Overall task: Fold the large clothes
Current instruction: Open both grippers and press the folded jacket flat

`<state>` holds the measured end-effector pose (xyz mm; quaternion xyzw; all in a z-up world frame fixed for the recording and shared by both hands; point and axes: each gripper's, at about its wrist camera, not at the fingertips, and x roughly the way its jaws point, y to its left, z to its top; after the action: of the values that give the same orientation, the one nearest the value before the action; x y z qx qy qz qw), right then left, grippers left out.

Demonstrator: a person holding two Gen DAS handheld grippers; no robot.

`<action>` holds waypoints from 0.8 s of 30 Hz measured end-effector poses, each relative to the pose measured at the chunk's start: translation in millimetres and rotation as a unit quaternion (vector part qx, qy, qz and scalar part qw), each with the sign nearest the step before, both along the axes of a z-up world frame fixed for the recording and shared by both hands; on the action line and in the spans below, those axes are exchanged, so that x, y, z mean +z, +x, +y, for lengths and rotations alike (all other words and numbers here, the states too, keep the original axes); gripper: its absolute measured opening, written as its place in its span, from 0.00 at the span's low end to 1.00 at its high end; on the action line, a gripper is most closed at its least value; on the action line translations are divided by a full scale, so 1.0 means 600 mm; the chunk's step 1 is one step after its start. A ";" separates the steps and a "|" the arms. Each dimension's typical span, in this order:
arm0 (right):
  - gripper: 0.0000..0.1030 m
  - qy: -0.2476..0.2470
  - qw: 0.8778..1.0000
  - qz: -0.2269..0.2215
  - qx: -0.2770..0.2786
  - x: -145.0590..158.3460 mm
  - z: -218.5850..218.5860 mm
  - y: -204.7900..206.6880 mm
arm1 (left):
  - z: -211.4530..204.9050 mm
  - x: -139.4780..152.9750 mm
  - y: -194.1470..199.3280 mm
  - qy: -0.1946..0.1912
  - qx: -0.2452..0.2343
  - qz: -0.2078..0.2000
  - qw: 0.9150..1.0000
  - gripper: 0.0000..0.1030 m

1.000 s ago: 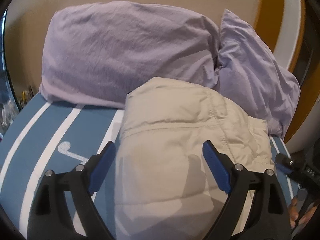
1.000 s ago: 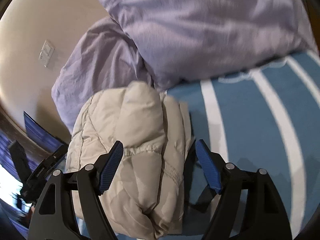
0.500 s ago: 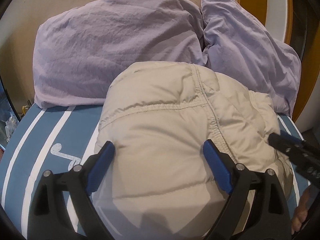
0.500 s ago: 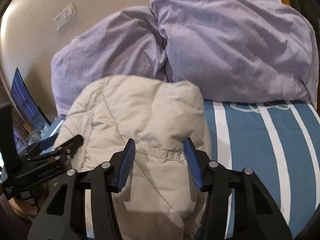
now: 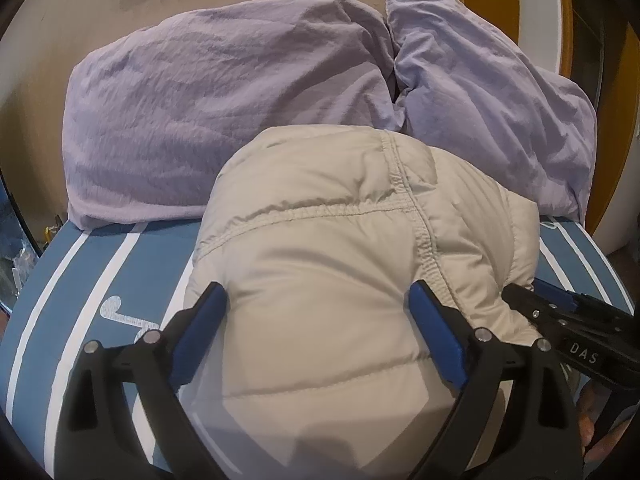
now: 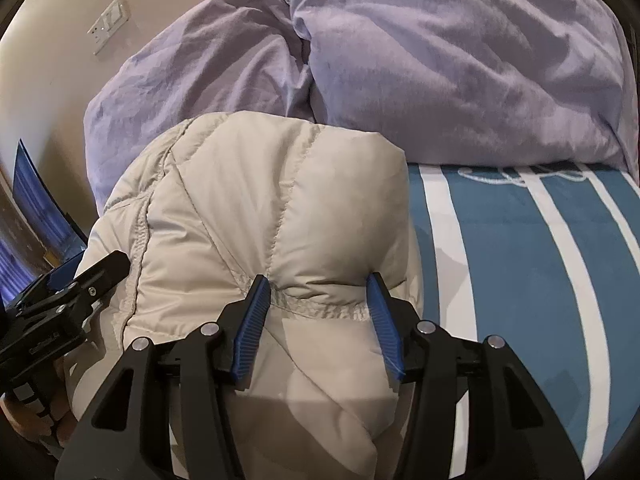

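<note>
Jacket (image 5: 340, 248), beige and quilted: lies bundled into a thick, rounded fold on the blue-and-white striped bedspread (image 6: 520, 260), far edge touching the two lilac pillows (image 5: 224, 112) propped against the wall. Sits straddled by the left gripper (image 5: 318, 304), jaws spread wide, blue pads level with either flank of the bundle, nothing clamped so far as can be judged. Sits pinched by the right gripper (image 6: 318, 292), jaws drawn partway together on a puffy ridge beside a stitched seam, with dimpling of the fabric at both pads. Looks close to finished as a fold, with only compacting or final placing left to do. Main hazard: springing open. Looks air-filled and slick, so probably puffs back and unrolls on any quick release of pressure, most of all with no hold on the left side. Second hazard: a grip on the outer shell alone. Risks lifting just the top layer and leaving the inner layers to slide out underneath, spoiling the fold. Third hazard: a push forward. Would shove the bundle harder into the pillows, tilt it, and perhaps roll it sideways toward the bed edge. Fourth hazard: a knock between the tools, given the right gripper's tips just beside the left one at the bundle's right flank. Calls for slow, even pressure from both sides, a deeper bite through several layers, and a gentle, staggered letting-go.
</note>
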<state>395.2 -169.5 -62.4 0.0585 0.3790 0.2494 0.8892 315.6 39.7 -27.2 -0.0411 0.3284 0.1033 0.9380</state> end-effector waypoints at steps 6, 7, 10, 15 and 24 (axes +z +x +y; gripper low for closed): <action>0.51 0.004 1.000 -0.003 -0.008 -0.013 -0.001 -0.004 | -0.004 -0.005 0.000 0.006 0.000 -0.003 1.000 0.90; 0.51 0.002 1.000 -0.004 -0.010 -0.013 0.001 -0.005 | -0.005 -0.005 0.000 0.009 0.001 -0.003 1.000 0.90; 0.52 -0.010 1.000 -0.007 -0.011 -0.004 0.004 -0.006 | -0.005 -0.001 -0.005 0.010 0.004 -0.004 1.000 0.92; 0.74 -0.047 0.998 -0.036 -0.019 0.026 0.005 -0.037 | -0.002 0.014 -0.045 0.002 0.008 -0.014 1.000 0.92; 0.99 -0.090 0.993 -0.072 -0.025 0.081 -0.004 -0.136 | -0.018 0.038 -0.154 0.007 -0.007 -0.025 1.000 0.98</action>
<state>313.5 -172.0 -13.8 -0.0303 0.3331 0.1954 0.9219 223.4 29.2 -4.2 -0.0344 0.3047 0.0977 0.9468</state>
